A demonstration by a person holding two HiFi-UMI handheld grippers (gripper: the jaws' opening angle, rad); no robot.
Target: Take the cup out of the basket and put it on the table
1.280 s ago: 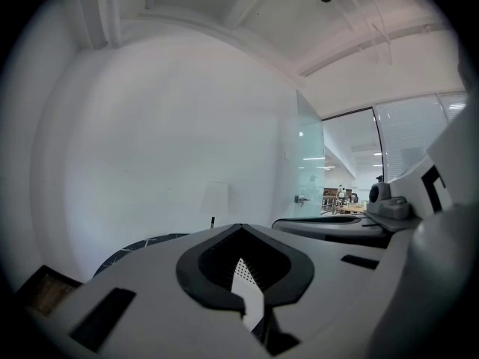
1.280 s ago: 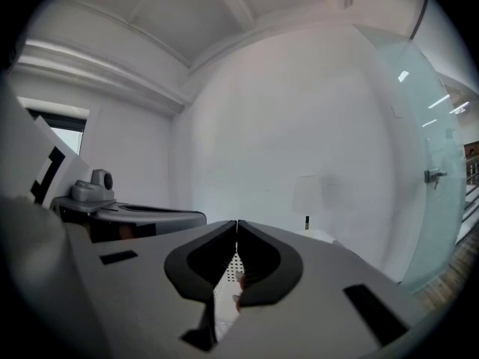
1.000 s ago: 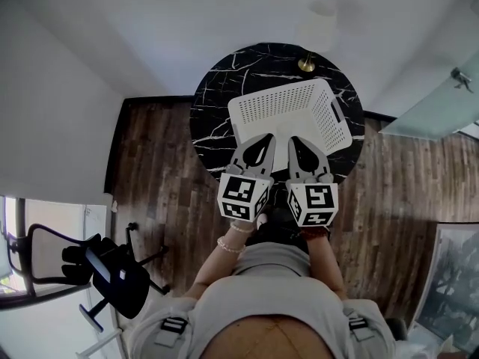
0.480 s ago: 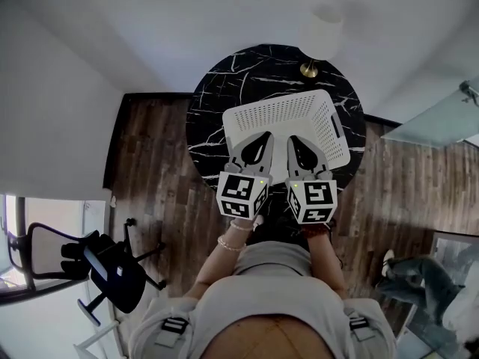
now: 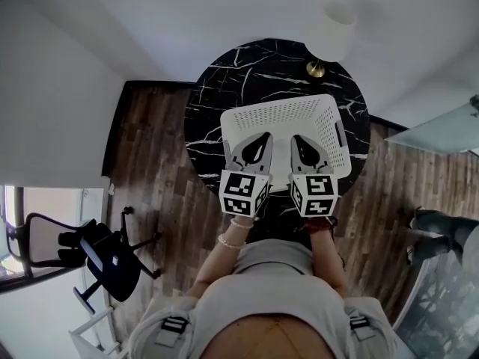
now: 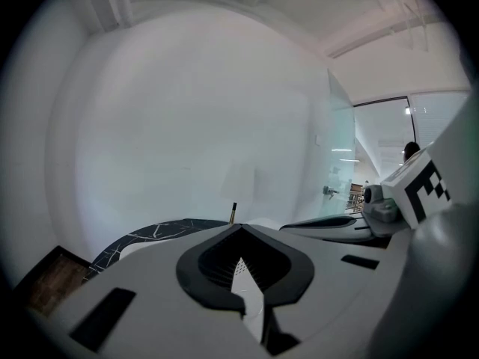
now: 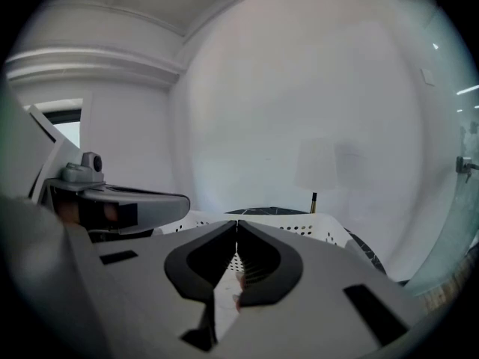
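Note:
A white perforated basket (image 5: 281, 117) stands on the round black marble table (image 5: 224, 88). I cannot make out the cup in any view; the basket's inside shows only white. My left gripper (image 5: 263, 136) hangs over the basket's near left part, shut and empty, its jaw tips meeting in the left gripper view (image 6: 239, 228). My right gripper (image 5: 297, 137) hangs beside it over the near right part, also shut with nothing held (image 7: 236, 223). The basket rim (image 7: 299, 226) shows just beyond the right jaws.
A lamp with a gold base (image 5: 316, 69) and white shade (image 5: 334, 27) stands at the table's far edge. A black office chair (image 5: 97, 256) is on the wood floor at left. A person's legs (image 5: 441, 234) are at right, near a glass panel (image 5: 441, 129).
Both grippers stay shut over the basket's near side, almost unmoved. The head view has drifted a little. The person at the right has walked further along the floor.

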